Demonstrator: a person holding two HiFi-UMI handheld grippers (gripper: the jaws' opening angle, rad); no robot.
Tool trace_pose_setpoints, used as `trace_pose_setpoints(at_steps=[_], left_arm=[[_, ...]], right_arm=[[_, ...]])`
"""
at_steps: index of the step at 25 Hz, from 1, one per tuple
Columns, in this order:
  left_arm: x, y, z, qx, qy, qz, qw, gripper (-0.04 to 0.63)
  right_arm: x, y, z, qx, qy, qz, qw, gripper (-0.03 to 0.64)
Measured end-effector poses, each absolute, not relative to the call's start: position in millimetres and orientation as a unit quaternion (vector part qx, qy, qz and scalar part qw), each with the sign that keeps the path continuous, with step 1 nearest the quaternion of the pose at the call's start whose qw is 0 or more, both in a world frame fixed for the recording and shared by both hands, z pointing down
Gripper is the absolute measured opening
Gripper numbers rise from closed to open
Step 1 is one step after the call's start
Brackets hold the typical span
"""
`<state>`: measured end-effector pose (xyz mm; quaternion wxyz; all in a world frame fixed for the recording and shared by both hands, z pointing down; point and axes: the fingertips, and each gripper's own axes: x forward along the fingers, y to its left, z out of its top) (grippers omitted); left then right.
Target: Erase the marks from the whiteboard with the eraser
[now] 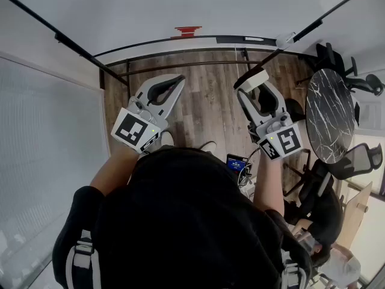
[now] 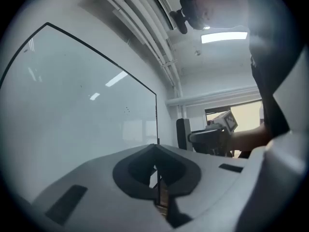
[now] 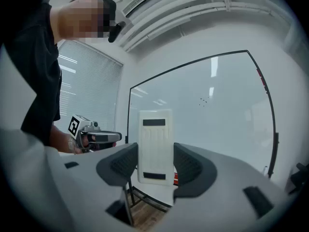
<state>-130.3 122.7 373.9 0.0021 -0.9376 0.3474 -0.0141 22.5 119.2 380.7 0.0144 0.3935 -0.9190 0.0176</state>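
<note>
The whiteboard (image 1: 198, 8) stands ahead of me, black-framed. A few tiny dark marks (image 3: 203, 101) dot its surface; the same marks (image 2: 127, 109) show faintly in the left gripper view. My right gripper (image 1: 254, 88) is shut on a white rectangular eraser (image 3: 155, 146), which stands upright between the jaws, a short way off the board. My left gripper (image 1: 176, 80) is held up beside it on the left, its jaws shut on nothing. From the right gripper view the left gripper (image 3: 94, 135) shows at the left.
A round black marbled table (image 1: 331, 113) and dark chairs (image 1: 355, 161) stand to my right. Wooden floor (image 1: 210, 107) lies below the board's stand. A window blind (image 3: 87, 95) covers the wall on the left.
</note>
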Motion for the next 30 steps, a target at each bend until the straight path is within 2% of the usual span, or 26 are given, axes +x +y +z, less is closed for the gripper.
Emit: trace_pose_setpoints(at_steps=[14, 30], left_arm=[[-101, 130, 373, -0.940, 0.341, -0.016, -0.003, 0.005], [-4, 144, 365, -0.940, 0.340, -0.024, -0.004, 0.006]], right_arm=[[42, 130, 384, 0.400, -0.916, 0.014, 0.022, 0.229], [125, 153, 380, 0.415, -0.910, 0.014, -0.005, 0.230]])
